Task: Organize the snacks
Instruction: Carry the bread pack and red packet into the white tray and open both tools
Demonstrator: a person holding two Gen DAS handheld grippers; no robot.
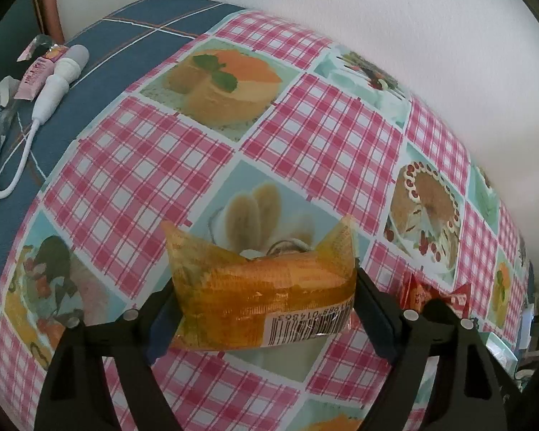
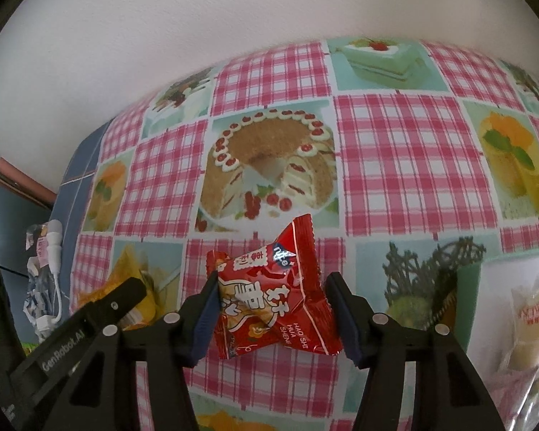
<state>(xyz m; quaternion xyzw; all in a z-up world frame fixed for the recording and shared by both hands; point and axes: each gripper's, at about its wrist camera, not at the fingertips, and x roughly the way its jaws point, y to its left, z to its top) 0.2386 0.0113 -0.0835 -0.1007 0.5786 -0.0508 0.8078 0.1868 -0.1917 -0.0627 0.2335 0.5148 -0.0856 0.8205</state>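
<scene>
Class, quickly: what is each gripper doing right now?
Left gripper: shut on the orange packet.
Right gripper: around the red packet; grip cannot be told.

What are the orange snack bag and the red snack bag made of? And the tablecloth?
The orange snack bag looks like thin see-through plastic film: the snack shows through, and it glints. The red snack bag seems to be glossy printed plastic or foil, crinkled, with bright highlights. The tablecloth is probably wipeable vinyl: smooth, printed, faintly shiny.
</scene>
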